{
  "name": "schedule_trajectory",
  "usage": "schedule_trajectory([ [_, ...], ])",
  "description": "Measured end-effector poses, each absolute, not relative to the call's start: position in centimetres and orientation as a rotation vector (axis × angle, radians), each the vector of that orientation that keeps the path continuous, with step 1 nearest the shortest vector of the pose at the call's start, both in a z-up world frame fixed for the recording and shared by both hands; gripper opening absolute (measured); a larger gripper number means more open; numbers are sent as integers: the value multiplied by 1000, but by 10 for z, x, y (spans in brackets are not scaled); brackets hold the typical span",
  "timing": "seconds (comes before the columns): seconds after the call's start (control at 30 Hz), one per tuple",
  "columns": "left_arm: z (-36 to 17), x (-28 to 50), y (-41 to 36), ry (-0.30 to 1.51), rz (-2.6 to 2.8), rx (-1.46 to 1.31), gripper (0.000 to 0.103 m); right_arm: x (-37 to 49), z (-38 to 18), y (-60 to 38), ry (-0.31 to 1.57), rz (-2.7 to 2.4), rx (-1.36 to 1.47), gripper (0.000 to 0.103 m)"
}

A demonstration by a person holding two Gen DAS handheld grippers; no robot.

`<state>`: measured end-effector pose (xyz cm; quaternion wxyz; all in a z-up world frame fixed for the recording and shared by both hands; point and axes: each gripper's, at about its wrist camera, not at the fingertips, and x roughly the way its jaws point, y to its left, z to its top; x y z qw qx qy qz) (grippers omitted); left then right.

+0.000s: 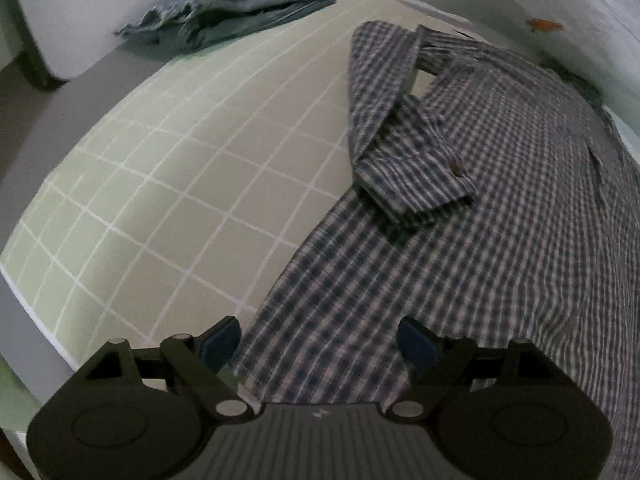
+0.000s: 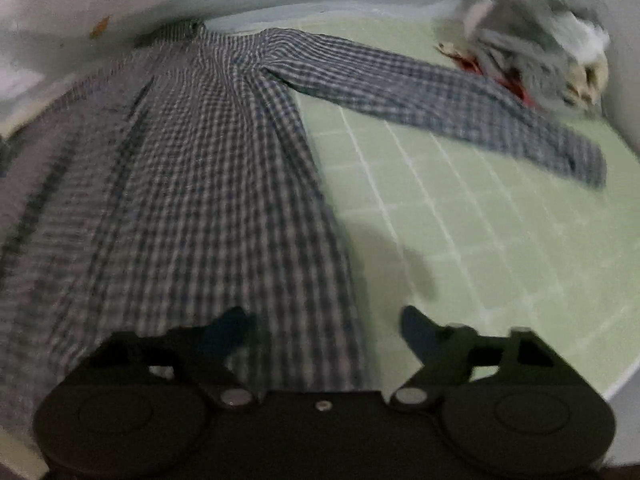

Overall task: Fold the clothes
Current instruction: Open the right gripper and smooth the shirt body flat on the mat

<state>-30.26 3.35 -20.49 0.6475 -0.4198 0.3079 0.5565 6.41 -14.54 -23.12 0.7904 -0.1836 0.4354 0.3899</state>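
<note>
The checked shirt (image 1: 500, 208) lies spread on the green counter (image 1: 168, 184), one sleeve (image 2: 440, 96) stretched right. Both tools, left tool (image 1: 320, 344) and right tool (image 2: 328, 332), hover open, holding nothing. Soft, light cloth; probably best pinched at hem corners

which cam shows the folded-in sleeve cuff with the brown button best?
Left wrist: the plaid shirt's folded sleeve cuff lies sharp mid-frame, brown button visible. Right wrist shows only the other sleeve, stretched out flat and blurred.

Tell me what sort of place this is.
Probably a home laundry-folding spot: a checked shirt spread on a green gridded mat, a folded grey garment behind it, unsorted clothes piled by the wall.
</note>
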Motion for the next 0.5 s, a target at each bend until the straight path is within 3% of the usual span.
schedule_trajectory([
  [0.03,-205,-302,31,701,1266,-946,62,61,-231,-148,938,838,-387,62],
  [0.07,-204,-302,29,702,1271,-939,53,58,-229,-152,933,846,-389,40],
  [0.1,-204,-302,27,702,1281,-935,30,55,-228,-155,927,853,-390,17],
  [0.13,-203,-302,25,701,1290,-932,3,52,-227,-158,921,861,-391,8],
  [0.2,-194,-306,19,673,1293,-938,0,52,-219,-165,912,894,-351,2],
  [0.5,-136,-323,-28,500,1263,-961,0,89,-153,-199,783,911,-150,1],
])
